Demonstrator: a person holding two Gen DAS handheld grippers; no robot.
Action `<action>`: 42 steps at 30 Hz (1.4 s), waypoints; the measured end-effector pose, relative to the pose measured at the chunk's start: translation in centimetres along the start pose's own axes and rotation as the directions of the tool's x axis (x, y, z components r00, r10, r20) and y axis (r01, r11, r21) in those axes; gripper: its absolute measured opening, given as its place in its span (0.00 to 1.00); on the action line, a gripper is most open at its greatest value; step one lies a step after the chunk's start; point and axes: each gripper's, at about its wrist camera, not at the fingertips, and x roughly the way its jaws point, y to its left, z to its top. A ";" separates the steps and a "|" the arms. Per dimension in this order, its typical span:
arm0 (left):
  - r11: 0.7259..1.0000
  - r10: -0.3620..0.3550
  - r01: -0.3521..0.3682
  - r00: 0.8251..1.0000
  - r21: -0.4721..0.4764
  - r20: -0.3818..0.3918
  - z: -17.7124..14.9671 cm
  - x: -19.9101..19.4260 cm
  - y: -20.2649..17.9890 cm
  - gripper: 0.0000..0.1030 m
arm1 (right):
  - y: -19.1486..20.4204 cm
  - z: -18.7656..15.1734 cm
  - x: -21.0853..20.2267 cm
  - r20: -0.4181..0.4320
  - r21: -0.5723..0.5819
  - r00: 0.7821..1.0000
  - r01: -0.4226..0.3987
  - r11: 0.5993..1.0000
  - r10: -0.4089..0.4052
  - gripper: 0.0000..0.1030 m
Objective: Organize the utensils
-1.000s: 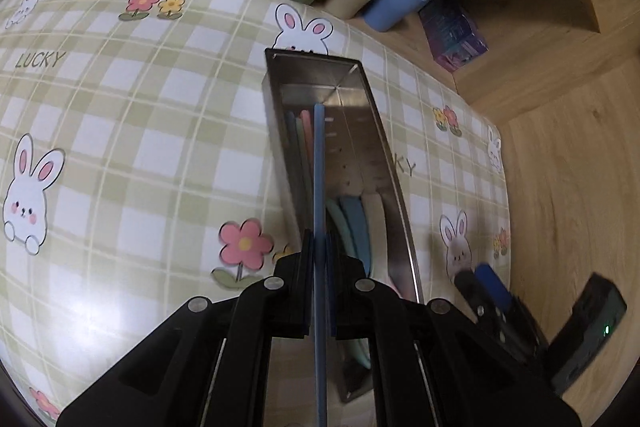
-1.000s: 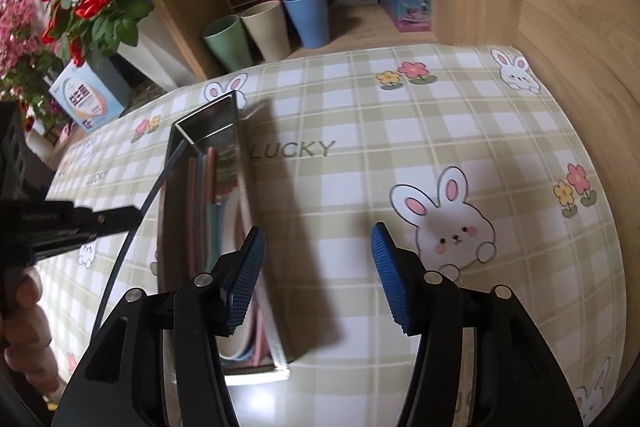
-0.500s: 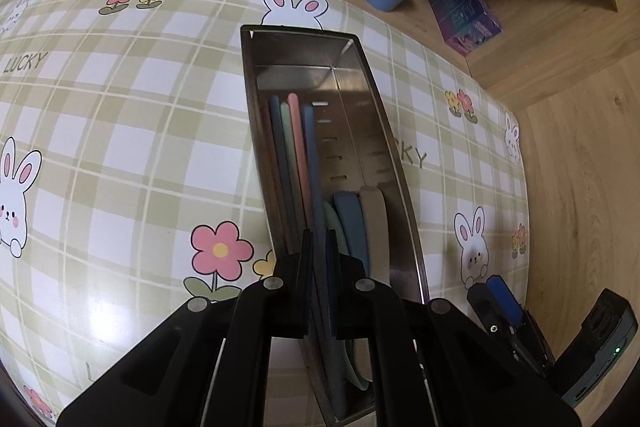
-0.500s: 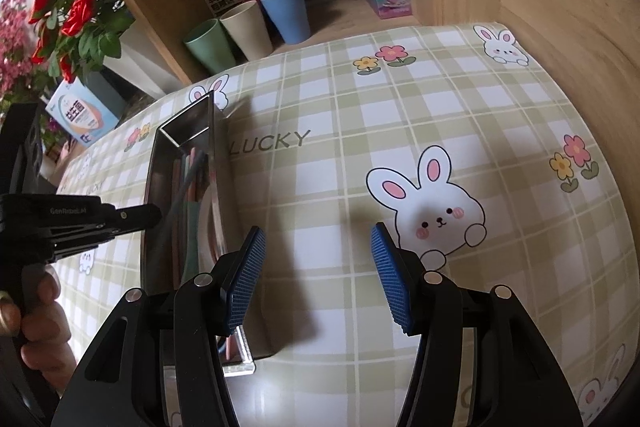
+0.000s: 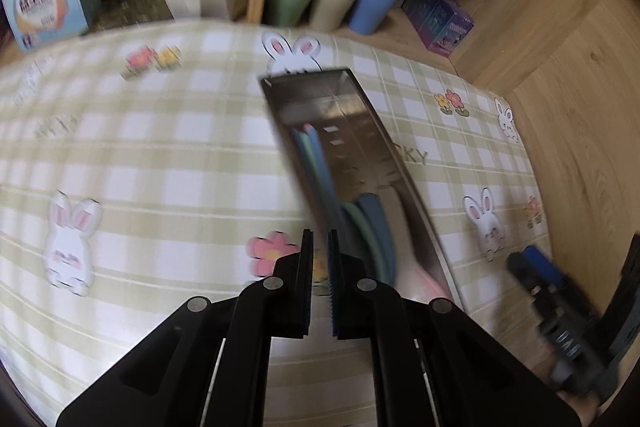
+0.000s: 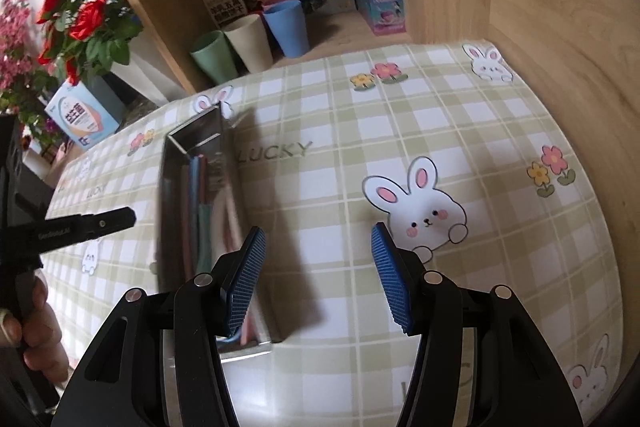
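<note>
Left gripper, fingers together on nothing, is hovering just left of the long stainless steel tray. Pastel plastic utensils are lying along its length. Right gripper jaws are opening, empty, beside the tray's near right wall.

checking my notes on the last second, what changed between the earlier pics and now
The left gripper let go of the thin blue utensil, which now lies in the metal tray, and pulled back empty with its jaws nearly shut. The right gripper, empty, is opening a little wider. The tray and cups stayed put.
</note>
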 end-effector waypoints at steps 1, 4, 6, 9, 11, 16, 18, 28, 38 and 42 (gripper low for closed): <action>1.000 0.010 -0.010 1.000 0.011 0.012 -0.1 -0.6 0.4 0.07 | 0.4 0.1 -0.3 0.005 -0.005 1.000 0.002 1.000 -0.002 0.60; 0.998 0.041 -0.044 0.997 0.046 0.061 -0.5 -2.8 2.0 0.07 | 1.6 0.4 -1.3 0.019 -0.026 1.000 0.008 1.000 -0.008 0.60; 0.996 0.058 -0.064 0.994 0.063 0.090 -0.8 -4.2 3.0 0.07 | 2.7 0.5 -2.2 0.031 -0.041 0.999 0.011 0.999 -0.010 0.60; 0.993 0.078 -0.091 0.987 0.082 0.144 -1.4 -6.9 5.0 0.18 | 4.5 0.6 -3.6 0.057 -0.054 0.998 0.006 0.999 -0.003 0.81; 0.991 0.082 -0.099 0.980 0.091 0.182 -1.8 -8.6 6.0 0.29 | 6.0 0.6 -4.9 0.090 -0.074 0.996 0.007 0.997 -0.001 0.86; 0.986 0.079 -0.122 0.946 0.118 0.316 -3.0 -14.4 8.5 0.80 | 10.1 0.3 -8.4 0.180 -0.115 0.984 0.031 0.993 -0.010 0.86; 0.979 0.103 -0.160 0.921 0.124 0.375 -3.7 -16.5 9.3 0.90 | 11.8 0.1 -9.7 0.222 -0.134 0.975 0.048 0.990 -0.017 0.86; 0.961 0.150 -0.251 0.822 0.113 0.549 -6.2 -25.0 12.8 0.94 | 19.7 -2.0 -14.6 0.359 -0.208 0.932 0.040 0.977 0.038 0.86; 0.964 0.146 -0.247 0.806 0.102 0.573 -7.9 -27.2 14.3 0.94 | 23.3 -3.7 -16.3 0.383 -0.221 0.922 0.033 0.975 0.055 0.86; 0.963 0.150 -0.249 0.805 0.099 0.574 -8.2 -27.2 14.6 0.94 | 23.3 -3.8 -16.4 0.382 -0.205 0.923 0.035 0.978 0.047 0.86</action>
